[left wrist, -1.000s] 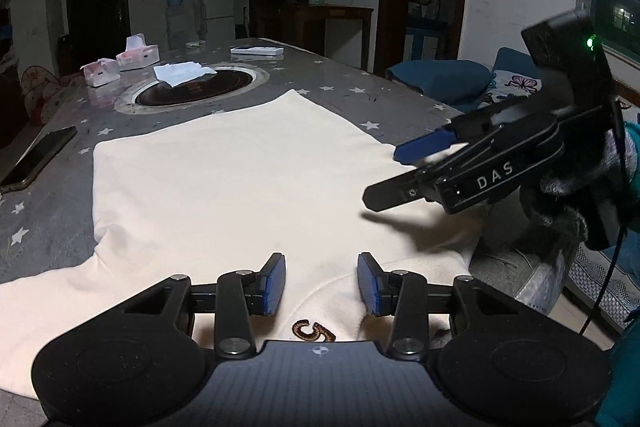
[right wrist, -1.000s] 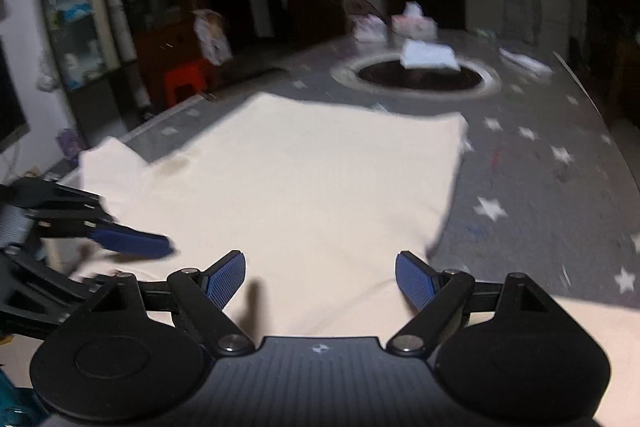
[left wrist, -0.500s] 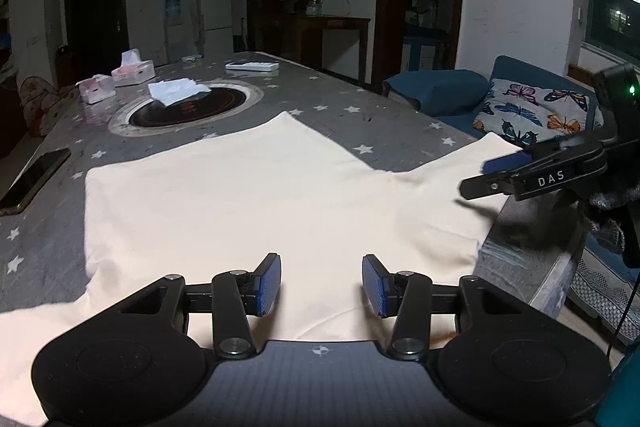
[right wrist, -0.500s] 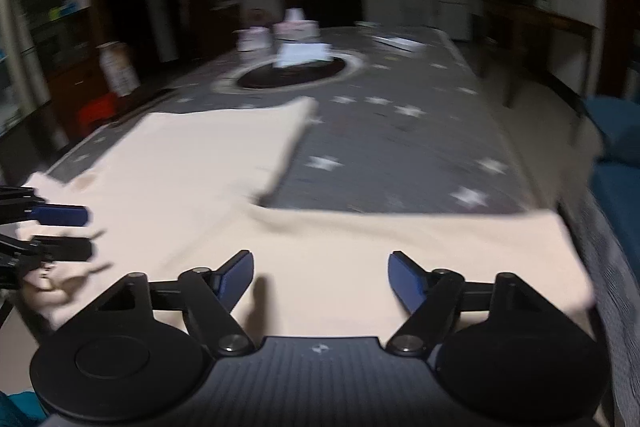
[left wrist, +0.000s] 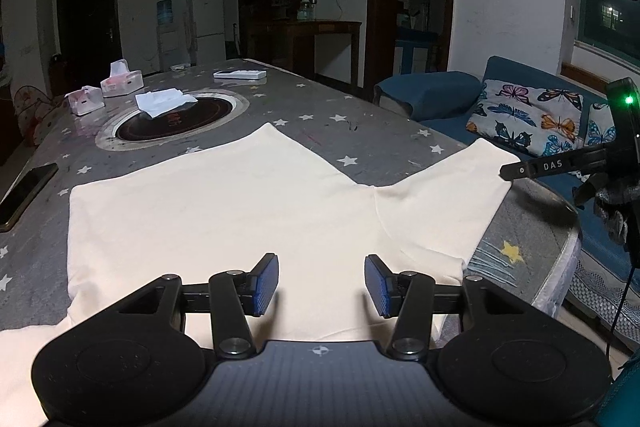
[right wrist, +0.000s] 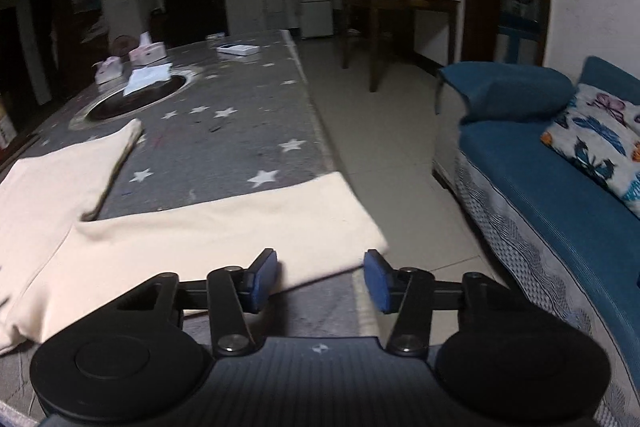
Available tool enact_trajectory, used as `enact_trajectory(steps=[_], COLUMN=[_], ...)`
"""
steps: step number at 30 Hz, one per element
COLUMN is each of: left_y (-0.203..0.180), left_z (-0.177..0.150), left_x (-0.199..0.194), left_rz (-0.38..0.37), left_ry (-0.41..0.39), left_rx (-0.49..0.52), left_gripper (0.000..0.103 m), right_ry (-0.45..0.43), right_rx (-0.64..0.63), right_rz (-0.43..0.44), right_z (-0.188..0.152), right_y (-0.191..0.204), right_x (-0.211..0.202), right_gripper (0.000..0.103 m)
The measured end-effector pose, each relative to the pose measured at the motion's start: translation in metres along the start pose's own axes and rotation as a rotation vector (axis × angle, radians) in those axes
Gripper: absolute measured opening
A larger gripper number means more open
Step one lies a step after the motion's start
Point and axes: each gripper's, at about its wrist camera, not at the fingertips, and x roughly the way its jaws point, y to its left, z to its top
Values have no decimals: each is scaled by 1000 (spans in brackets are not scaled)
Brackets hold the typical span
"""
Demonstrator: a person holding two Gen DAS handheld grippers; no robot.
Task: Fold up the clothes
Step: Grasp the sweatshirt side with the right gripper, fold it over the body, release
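- Your left gripper [left wrist: 320, 283] hangs with jaws apart, empty, over the cream T-shirt [left wrist: 224, 211] lying flat on the star-print table [left wrist: 360, 115].
- Your right gripper [right wrist: 320, 277], also spread and empty, faces the sleeve [right wrist: 240, 223] at 12 o'clock; it overhangs the table edge and could slide off if nudged.

Shirt [left wrist: 224, 211] flat on table [left wrist: 360, 131]; tissue boxes [left wrist: 120, 83] behind; sofa [left wrist: 440, 95] right.
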Motion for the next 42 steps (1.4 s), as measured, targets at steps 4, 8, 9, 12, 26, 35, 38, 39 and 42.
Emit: enact_trajectory(steps=[4,8,9,12,26,35,38,39,42], left_y=[0,-1,-1,-1,-8,-6,1,3,11], left_z=[-1,-3,-3,-4,-6,-7,-8,-9,-11], left_x=[0,2,2,1,8,5,-2,-4,-12], left_rz=[2,3,2,0,-5,-6,11,17,34], left_ry=[1,8,8,8,32,16,-1,-7,-25], left_rx=[-7,-9,-11,-16,-7,-20,-39,-46,-66], left_gripper=[52,53,53,53,55,55,56,56,56], right_ry=[1,1,0,-2,-82,-126,-137,-142,-149], right_rx=[53,87,106,161,150,45,-1,-21,-69], right_rz=[2,10,13,22,111,357,441,478,550], right_z=[0,1,1,1,13,60,75,80,91], right_y=[-8,-16,-19,-27,-20,32,57,70,101], right_x=[2,5,6,9,-10,-30,-36,-37,-39], right_gripper=[41,39,38,34,9,5,5,5,4])
